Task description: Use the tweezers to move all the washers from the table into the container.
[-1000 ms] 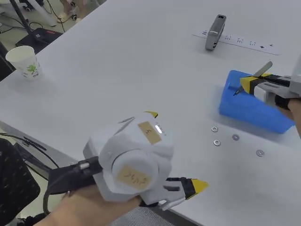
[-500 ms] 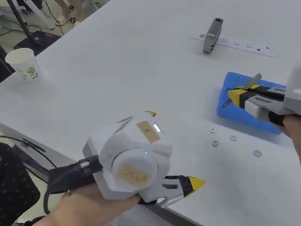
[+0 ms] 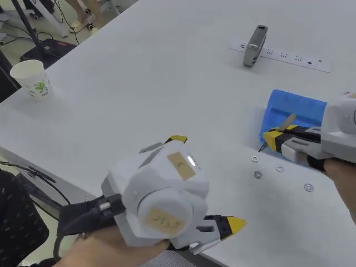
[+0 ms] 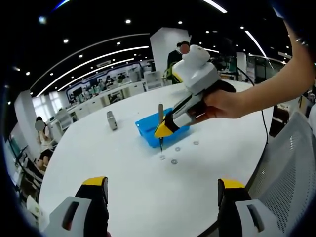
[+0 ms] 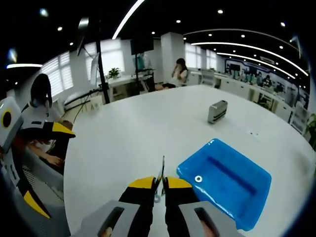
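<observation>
The right gripper (image 3: 273, 138) has its jaws pressed almost together on the tweezers (image 3: 287, 122), which stand clamped between the yellow tips. Their upper end sticks up in front of the blue container (image 3: 296, 107) and their pointed end aims down at the white table (image 3: 139, 83). In the left gripper view the point of the tweezers hangs close over the nearest of four washers (image 3: 255, 159); whether it touches the table or that ring cannot be told. The four lie loose on the table in a small scatter just beside the container's edge on the person's side, apart from one another, and none is held by the tweezers. In the right gripper view one more washer (image 5: 198, 178) lies flat inside the container, near the corner closest to the jaws. The left gripper (image 3: 207, 181) is held low over the table's near edge, well apart from the washers and the container, its jaws spread wide with nothing between them. Farther back on the table a grey block (image 3: 255, 45) sits at one end of a white power strip (image 3: 292, 57), and a paper cup (image 3: 32, 79) stands upright near the far left edge
</observation>
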`<move>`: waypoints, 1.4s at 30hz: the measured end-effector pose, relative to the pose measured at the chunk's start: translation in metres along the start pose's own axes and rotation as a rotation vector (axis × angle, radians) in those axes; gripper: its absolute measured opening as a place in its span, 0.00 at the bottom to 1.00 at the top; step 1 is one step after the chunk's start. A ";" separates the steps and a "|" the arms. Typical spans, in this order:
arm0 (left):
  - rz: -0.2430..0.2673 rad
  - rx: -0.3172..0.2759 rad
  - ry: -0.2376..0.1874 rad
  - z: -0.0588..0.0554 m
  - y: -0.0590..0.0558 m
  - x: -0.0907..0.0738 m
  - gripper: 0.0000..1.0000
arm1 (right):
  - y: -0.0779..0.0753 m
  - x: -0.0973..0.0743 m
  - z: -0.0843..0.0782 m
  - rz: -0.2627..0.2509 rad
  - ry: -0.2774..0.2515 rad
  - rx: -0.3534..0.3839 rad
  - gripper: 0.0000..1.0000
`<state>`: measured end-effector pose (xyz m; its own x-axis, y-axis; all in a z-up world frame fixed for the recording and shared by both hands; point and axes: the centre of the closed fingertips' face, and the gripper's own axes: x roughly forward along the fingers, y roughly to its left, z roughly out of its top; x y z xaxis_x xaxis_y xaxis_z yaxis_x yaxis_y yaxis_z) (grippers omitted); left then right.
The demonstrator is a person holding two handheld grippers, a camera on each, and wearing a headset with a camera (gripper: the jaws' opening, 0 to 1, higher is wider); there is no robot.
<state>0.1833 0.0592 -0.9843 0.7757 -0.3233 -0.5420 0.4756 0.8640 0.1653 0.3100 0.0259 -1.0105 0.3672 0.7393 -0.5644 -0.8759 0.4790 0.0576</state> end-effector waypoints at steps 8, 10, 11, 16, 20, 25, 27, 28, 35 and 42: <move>0.014 -0.002 0.004 -0.001 0.004 0.001 0.94 | -0.003 0.010 -0.011 -0.002 0.041 -0.005 0.04; 0.015 0.002 0.010 -0.002 0.005 0.001 0.94 | -0.002 0.010 -0.012 -0.001 0.045 -0.007 0.04; 0.015 0.003 0.010 -0.002 0.005 0.001 0.94 | -0.003 0.010 -0.011 -0.005 0.039 -0.009 0.04; 0.017 0.008 0.013 -0.003 0.005 0.001 0.94 | -0.004 0.011 -0.010 -0.009 0.035 0.006 0.04; 0.021 0.016 0.008 -0.002 0.006 0.000 0.93 | -0.002 0.012 -0.010 -0.005 0.037 0.008 0.04; 0.023 0.015 0.007 -0.002 0.007 0.000 0.93 | 0.001 0.014 -0.011 -0.009 0.050 -0.029 0.03; 0.024 0.015 0.006 -0.002 0.007 0.000 0.92 | 0.003 0.014 -0.011 -0.014 0.059 -0.061 0.03; 0.025 0.016 0.006 -0.002 0.008 0.000 0.92 | 0.004 0.014 -0.011 -0.020 0.063 -0.081 0.03; 0.034 0.027 0.010 -0.003 0.009 -0.001 0.91 | 0.005 0.013 -0.011 -0.024 0.075 -0.082 0.02; 0.046 0.022 0.004 -0.001 0.011 -0.001 0.91 | 0.003 0.003 -0.006 -0.018 0.061 -0.056 0.02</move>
<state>0.1871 0.0696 -0.9827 0.7953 -0.2824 -0.5364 0.4488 0.8691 0.2079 0.3064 0.0264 -1.0170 0.3646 0.7002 -0.6138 -0.8863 0.4631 0.0018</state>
